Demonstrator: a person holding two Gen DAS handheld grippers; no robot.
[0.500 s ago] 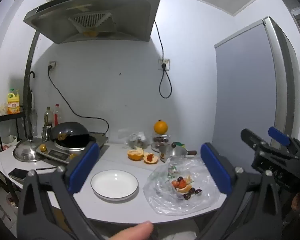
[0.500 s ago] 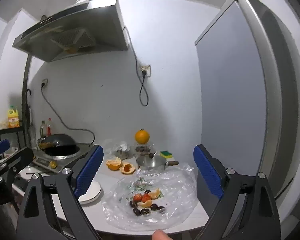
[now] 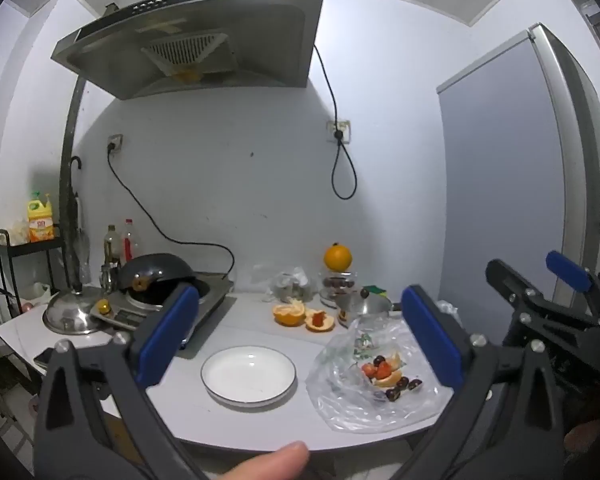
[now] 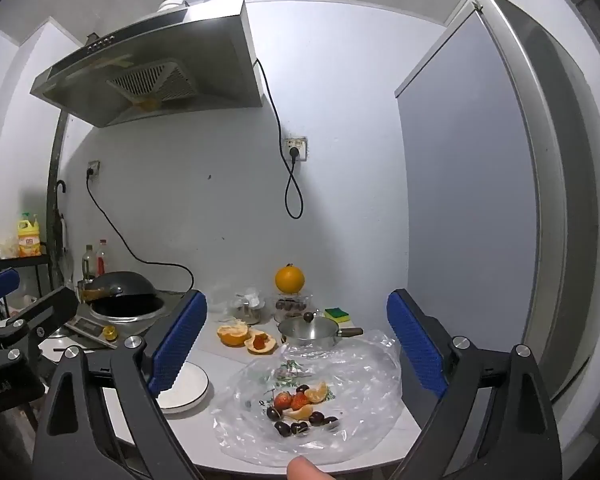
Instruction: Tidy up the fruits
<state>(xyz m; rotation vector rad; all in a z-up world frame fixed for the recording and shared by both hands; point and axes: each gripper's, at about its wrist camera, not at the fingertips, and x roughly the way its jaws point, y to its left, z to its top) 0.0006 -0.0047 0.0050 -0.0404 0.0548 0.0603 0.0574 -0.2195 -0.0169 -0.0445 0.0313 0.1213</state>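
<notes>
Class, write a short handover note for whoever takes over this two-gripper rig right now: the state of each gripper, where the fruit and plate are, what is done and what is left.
Left gripper: jaws wide open, empty, held level above the counter's near edge.
Right gripper: jaws wide open, empty, level, facing the bag.
Fruit pieces (strawberries, orange segments, dark cherries) lie on the clear plastic bag, right of the white plate.
The plate is bare. A whole orange and peeled orange halves sit further back.
Done: nothing moved yet, as far as the scene shows.
Left: likely move the fruit from bag to plate.
</notes>
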